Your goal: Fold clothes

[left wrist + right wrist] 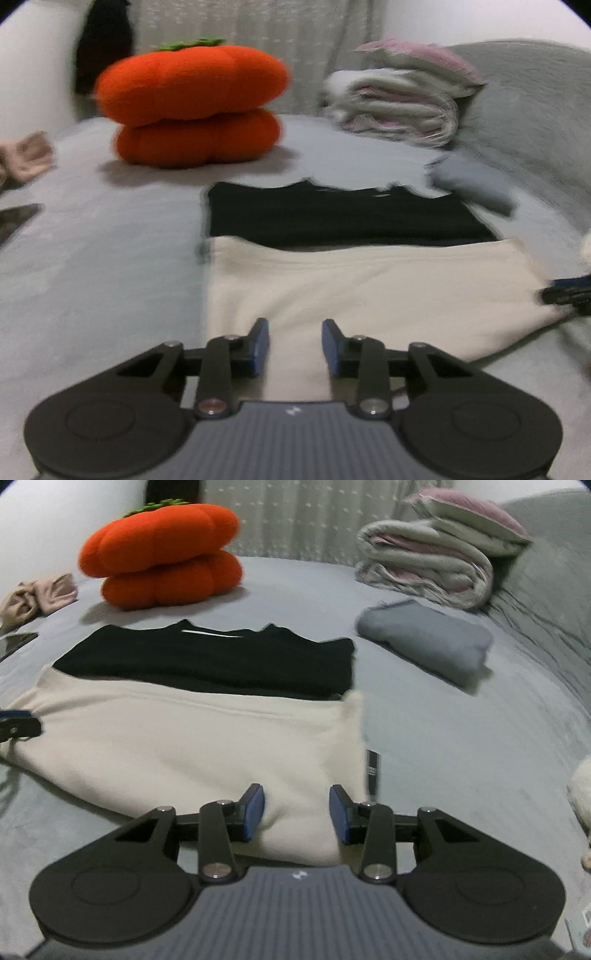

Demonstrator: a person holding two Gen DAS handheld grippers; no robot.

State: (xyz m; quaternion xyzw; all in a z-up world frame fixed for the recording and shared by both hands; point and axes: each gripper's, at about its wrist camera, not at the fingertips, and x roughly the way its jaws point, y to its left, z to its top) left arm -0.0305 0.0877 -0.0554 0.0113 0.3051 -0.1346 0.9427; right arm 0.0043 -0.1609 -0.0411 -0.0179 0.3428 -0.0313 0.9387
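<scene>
Grey bed [461, 738] bearing a cream garment [184, 738] folded over a black garment [221, 657], directly ahead of both pairs of fingers; left gripper [294, 345] and right gripper [296, 812], fingers spread above the cream hem, pinching nothing

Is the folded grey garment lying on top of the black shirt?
No, the folded grey garment lies apart on the bed, right of the black shirt.
</scene>
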